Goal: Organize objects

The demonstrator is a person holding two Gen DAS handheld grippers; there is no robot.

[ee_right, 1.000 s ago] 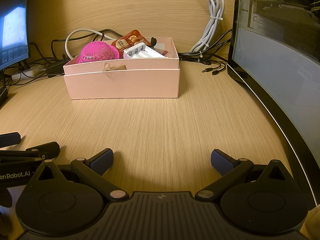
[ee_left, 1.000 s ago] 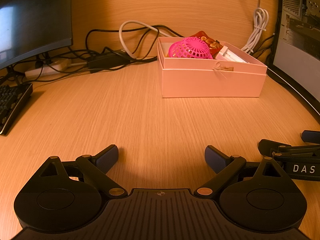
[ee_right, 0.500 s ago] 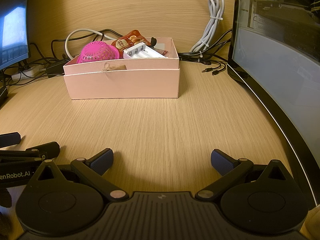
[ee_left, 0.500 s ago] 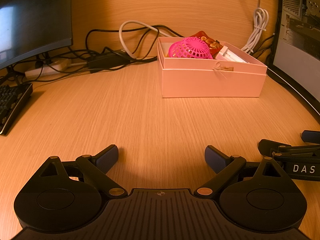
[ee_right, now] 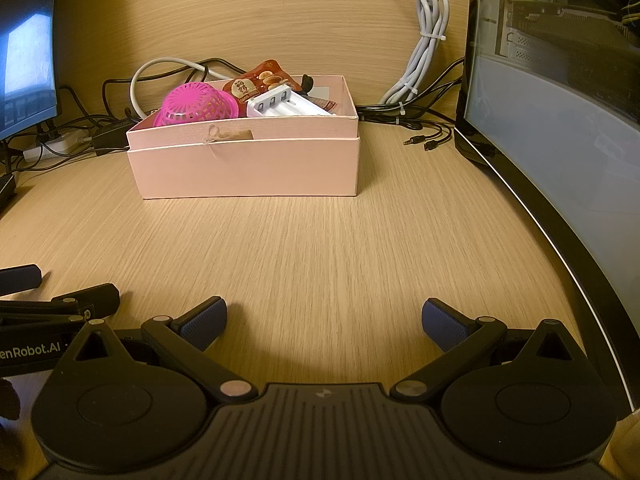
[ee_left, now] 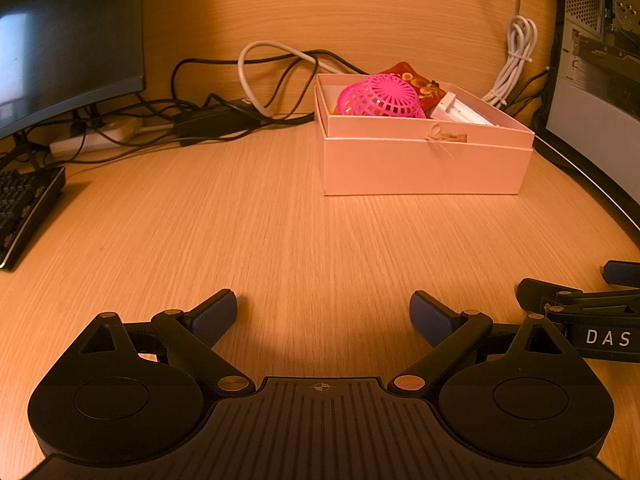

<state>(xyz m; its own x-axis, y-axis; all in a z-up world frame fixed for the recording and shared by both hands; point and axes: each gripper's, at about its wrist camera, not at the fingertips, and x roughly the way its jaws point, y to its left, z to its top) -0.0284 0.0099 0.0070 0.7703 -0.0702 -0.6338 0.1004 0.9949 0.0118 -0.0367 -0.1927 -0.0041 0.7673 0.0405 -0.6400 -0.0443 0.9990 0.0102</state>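
The pink box (ee_right: 248, 168) stands on the far side of the table (ee_right: 320, 248), with a pink basket (ee_right: 198, 104) upside down at its left end, a red snack packet (ee_right: 256, 82) leaning behind it, and a white plastic holder (ee_right: 284, 106) to the right. All look light. The basket is probably stiff but springy mesh, best pinched at its rim; the packet is soft, crinkly and likely slippery, so take an edge; the holder is hard and smooth, best gripped across its narrow sides.

The left claw (ee_left: 323, 314) and right claw (ee_right: 324, 320) sit low at the near edge of the table, side by side, each with its jaws wide apart and holding nothing. The box lies well ahead of both, right of the left claw's line and left of the right claw's.
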